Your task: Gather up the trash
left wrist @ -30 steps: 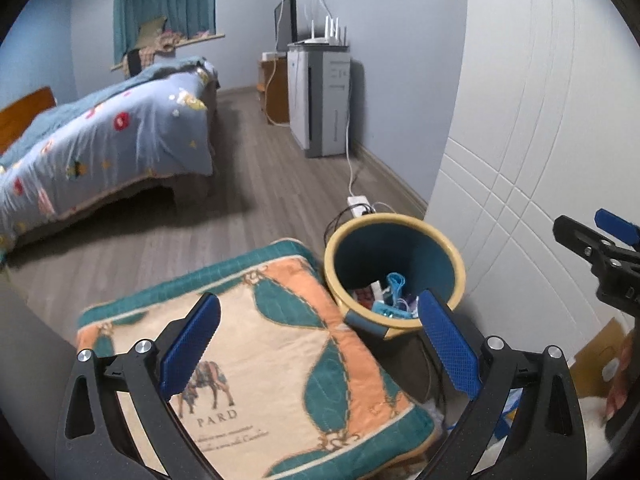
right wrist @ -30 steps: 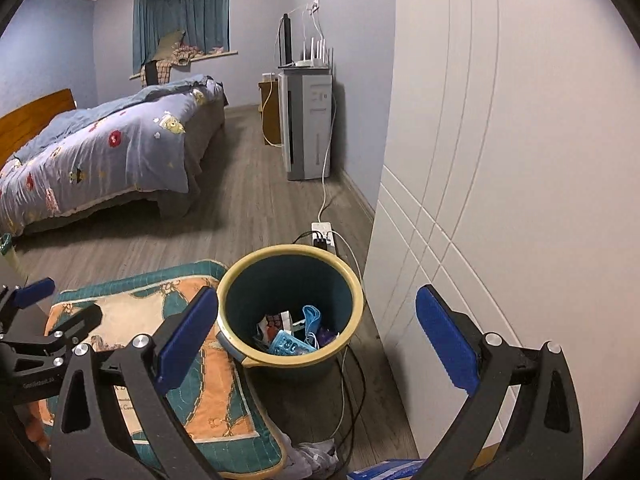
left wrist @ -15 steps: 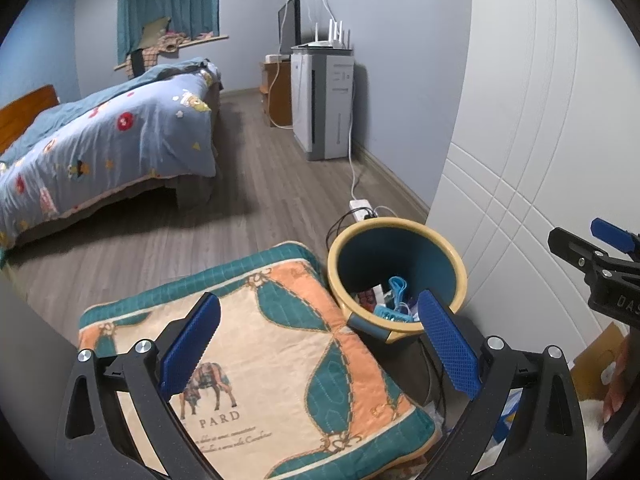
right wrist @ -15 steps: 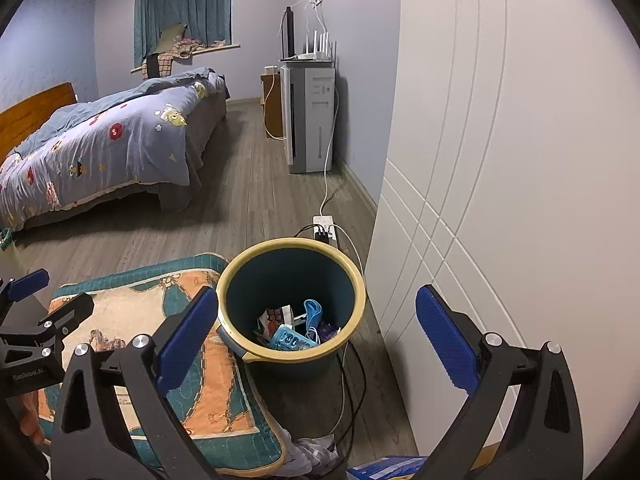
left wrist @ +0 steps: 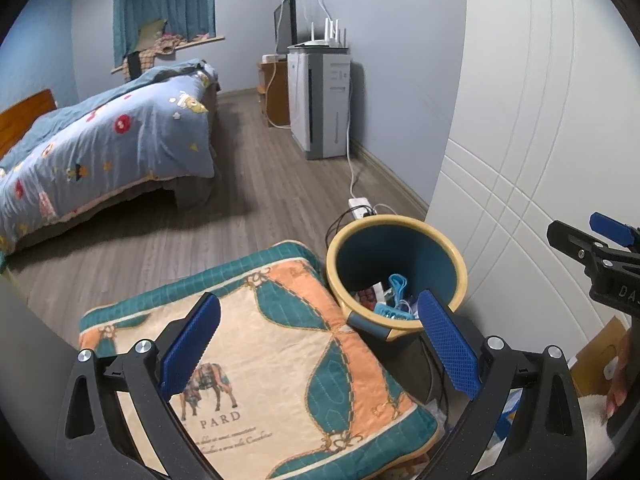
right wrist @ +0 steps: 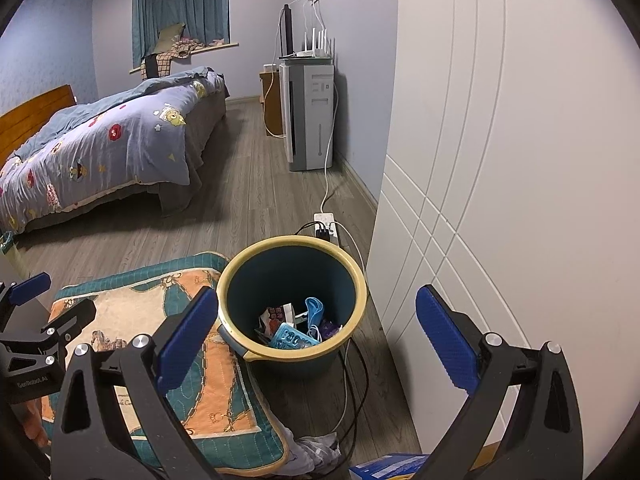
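Note:
A teal bin with a yellow rim (left wrist: 456, 260) (right wrist: 352, 280) stands on the wood floor beside a white wardrobe. It holds trash: a blue wrapper (right wrist: 294, 338), a light blue loop (right wrist: 314, 308) and a white and red packet (right wrist: 276, 314). My left gripper (left wrist: 320, 344) is open and empty above a patterned cushion, left of the bin. My right gripper (right wrist: 316, 336) is open and empty above the bin. The right gripper shows at the right edge of the left wrist view (left wrist: 600, 244). The left gripper shows at the left edge of the right wrist view (right wrist: 36, 312).
A patterned cushion (left wrist: 260, 360) (right wrist: 132, 312) lies left of the bin. Cables and a power strip (right wrist: 326, 224) lie behind it. A bed (right wrist: 100, 148) stands at left, a white appliance (right wrist: 308, 116) by the far wall. A blue box (right wrist: 384, 468) and grey cloth (right wrist: 316, 448) lie near.
Both grippers have drawn back and risen slightly, so the bin sits a little farther off in each view. Both stay open and empty.

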